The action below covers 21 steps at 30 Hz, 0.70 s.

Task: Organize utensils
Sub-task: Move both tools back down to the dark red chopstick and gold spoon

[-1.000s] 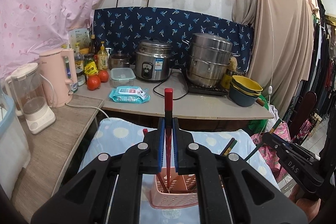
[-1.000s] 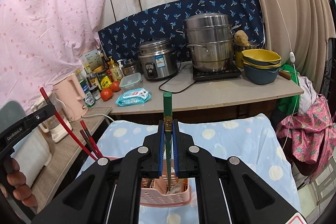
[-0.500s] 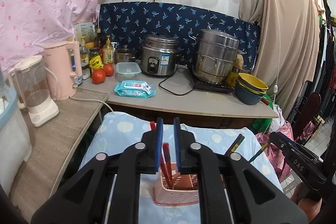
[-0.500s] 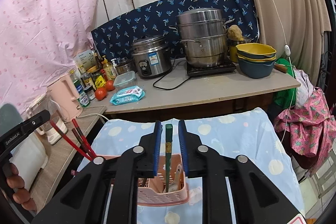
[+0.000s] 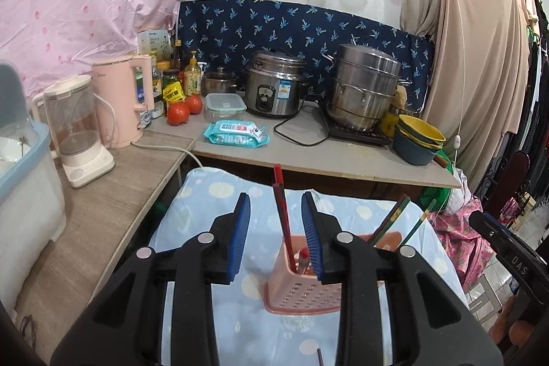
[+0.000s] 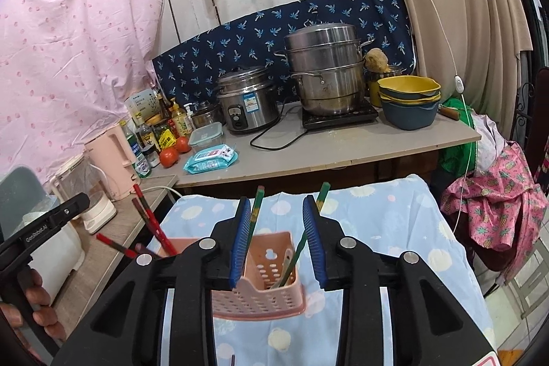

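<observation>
A pink perforated utensil basket stands on the blue spotted cloth. Red chopsticks stand in its left compartment; they also show in the right wrist view. Green chopsticks stand in its right compartment and show in the left wrist view. My left gripper is open and empty, its jaws either side of the red chopsticks. My right gripper is open and empty above the green chopsticks.
A counter behind holds a rice cooker, steamer pot, stacked bowls, wipes pack, tomatoes and bottles. A pink kettle and blender stand on the left shelf. A dark stick lies on the cloth.
Both grippers opened and let go: the red chopstick dropped into the basket from the left one, the green chopstick from the right. Both grippers pulled back a little.
</observation>
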{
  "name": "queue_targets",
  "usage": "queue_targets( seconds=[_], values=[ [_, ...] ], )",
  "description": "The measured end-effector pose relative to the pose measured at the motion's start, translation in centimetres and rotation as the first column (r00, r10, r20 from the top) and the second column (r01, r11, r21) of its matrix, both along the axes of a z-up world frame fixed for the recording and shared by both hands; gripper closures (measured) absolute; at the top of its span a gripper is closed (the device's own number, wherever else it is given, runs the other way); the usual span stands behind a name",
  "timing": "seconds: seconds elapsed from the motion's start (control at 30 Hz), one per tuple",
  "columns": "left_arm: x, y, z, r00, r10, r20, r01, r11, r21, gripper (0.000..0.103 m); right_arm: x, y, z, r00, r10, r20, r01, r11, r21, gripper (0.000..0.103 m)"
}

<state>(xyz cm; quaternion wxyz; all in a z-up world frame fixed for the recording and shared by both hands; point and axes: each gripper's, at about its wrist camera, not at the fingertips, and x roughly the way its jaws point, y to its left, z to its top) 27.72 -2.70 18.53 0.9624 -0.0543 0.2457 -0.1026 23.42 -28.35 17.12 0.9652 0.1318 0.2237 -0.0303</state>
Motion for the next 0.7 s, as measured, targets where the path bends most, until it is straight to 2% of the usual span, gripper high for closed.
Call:
queue_targets(
  seconds=[0.7],
  values=[
    [-4.4,0.1,-3.1,0.997,-0.003,-0.075,0.005,1.0,0.024,0.073,-5.7,1.5,-3.4,0.997,0.022,-0.07,-0.02,0.999,0.03,0.071]
  ],
)
